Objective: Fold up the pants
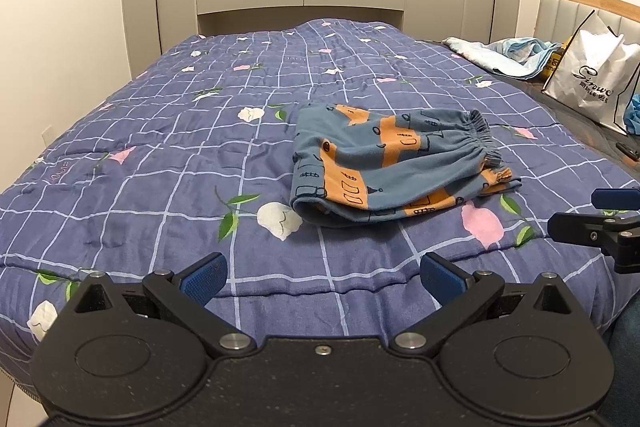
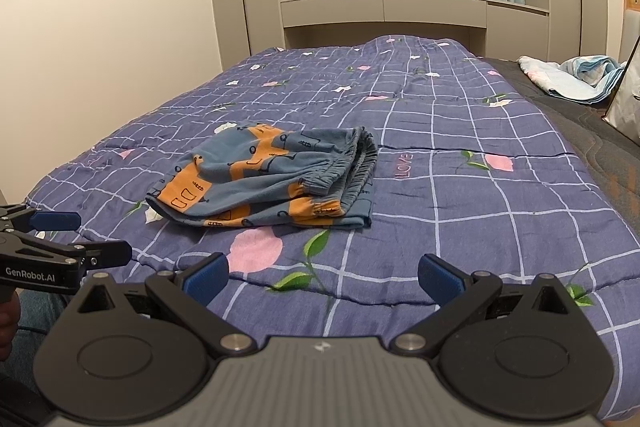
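I'm holding my left gripper (image 1: 324, 277) over the near edge of the quilt (image 1: 160, 155), jaws spread wide and gripping nothing. My right gripper (image 2: 323, 277) is hovering alongside it, jaws equally wide and empty. Just beyond, the pants (image 1: 394, 169) are lying folded into a compact bundle on the quilt, nearer its front edge than its far one, elastic waistband facing right. Further right, a white shopping bag (image 1: 592, 75) is standing against the headboard (image 1: 580, 7).
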### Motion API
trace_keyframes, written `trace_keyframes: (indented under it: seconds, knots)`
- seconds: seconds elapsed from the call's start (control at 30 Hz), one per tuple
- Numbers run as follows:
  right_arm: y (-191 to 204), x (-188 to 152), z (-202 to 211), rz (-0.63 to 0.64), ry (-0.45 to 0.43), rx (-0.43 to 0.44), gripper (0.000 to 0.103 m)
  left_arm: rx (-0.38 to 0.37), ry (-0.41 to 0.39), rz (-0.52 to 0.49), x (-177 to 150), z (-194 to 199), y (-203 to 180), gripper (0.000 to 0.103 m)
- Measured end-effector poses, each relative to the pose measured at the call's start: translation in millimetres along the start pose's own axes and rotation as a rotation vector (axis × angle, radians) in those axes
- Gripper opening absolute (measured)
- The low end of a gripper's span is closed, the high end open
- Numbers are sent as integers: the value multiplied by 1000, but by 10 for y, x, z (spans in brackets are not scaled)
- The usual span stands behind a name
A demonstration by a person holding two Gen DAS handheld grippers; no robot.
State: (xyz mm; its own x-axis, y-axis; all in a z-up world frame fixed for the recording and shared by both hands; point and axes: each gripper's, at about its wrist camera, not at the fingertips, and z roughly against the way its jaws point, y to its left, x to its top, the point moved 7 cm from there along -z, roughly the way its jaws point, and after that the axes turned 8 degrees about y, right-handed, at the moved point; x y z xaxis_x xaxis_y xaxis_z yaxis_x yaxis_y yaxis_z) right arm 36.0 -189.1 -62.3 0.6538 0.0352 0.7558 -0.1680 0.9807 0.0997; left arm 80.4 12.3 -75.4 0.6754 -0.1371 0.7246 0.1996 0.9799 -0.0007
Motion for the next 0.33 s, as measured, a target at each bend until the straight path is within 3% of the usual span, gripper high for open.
trace_keyframes:
  seconds: [0.33]
  knots:
    - [-9, -2, -10, 0, 6, 3, 103, -2, 4, 0, -4, -13, 5, 102]
